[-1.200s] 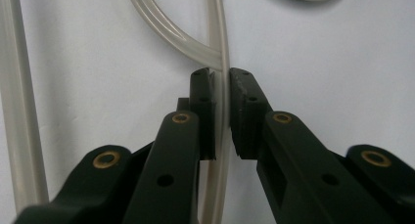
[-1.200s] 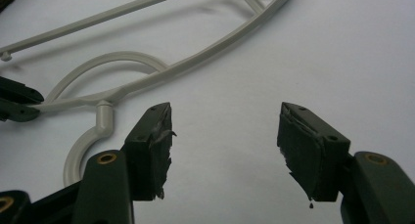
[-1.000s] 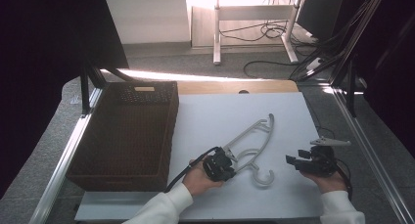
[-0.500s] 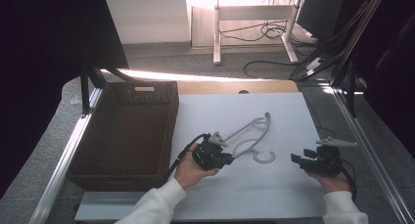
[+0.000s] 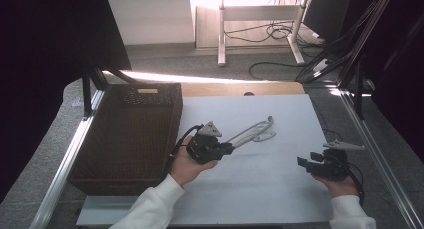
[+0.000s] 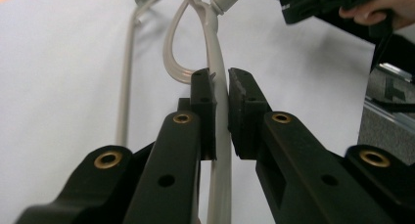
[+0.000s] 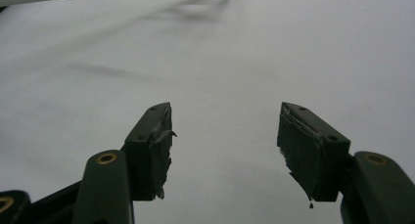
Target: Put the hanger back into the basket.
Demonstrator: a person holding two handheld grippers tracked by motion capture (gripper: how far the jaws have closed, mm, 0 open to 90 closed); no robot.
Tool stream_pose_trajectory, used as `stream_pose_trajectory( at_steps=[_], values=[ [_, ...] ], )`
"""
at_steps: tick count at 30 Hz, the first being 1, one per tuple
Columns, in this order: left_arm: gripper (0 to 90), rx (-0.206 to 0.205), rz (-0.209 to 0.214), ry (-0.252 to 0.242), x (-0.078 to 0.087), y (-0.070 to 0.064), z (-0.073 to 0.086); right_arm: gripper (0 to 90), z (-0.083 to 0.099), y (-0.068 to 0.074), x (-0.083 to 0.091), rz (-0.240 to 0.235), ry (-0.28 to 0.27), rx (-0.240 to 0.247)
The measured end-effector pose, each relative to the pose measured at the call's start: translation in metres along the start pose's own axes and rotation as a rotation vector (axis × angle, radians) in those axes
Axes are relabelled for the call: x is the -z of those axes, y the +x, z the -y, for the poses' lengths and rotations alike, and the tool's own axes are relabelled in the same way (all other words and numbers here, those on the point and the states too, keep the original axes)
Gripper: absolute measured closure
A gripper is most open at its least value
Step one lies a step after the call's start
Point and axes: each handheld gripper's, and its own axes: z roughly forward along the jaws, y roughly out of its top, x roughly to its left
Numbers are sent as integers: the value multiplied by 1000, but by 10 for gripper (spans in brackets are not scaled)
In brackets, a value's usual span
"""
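the left gripper (image 5: pixel 227 148) has its jaws clamped on a white hanger (image 5: pixel 252 133) near mid-desk, beside the basket (image 5: pixel 127 134). the right gripper (image 5: pixel 306 163) waits by the right edge, jaws wide and empty. i'd keep the hanger level, swinging it clear of the basket rim.

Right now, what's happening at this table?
A person works with a gripper in each hand. The left gripper is shut on a white clothes hanger, holding it by one arm over the white tabletop, beside a dark wicker basket. The right gripper sits open and empty over the table's right side.
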Motion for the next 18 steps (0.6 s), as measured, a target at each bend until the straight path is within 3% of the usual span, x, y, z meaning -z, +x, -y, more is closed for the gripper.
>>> stream_pose_trajectory(
  at_steps=[18],
  values=[
    [823,33,-5,-107,45,6,-12,383,0,0,-1,0,3,-2]
  ],
)
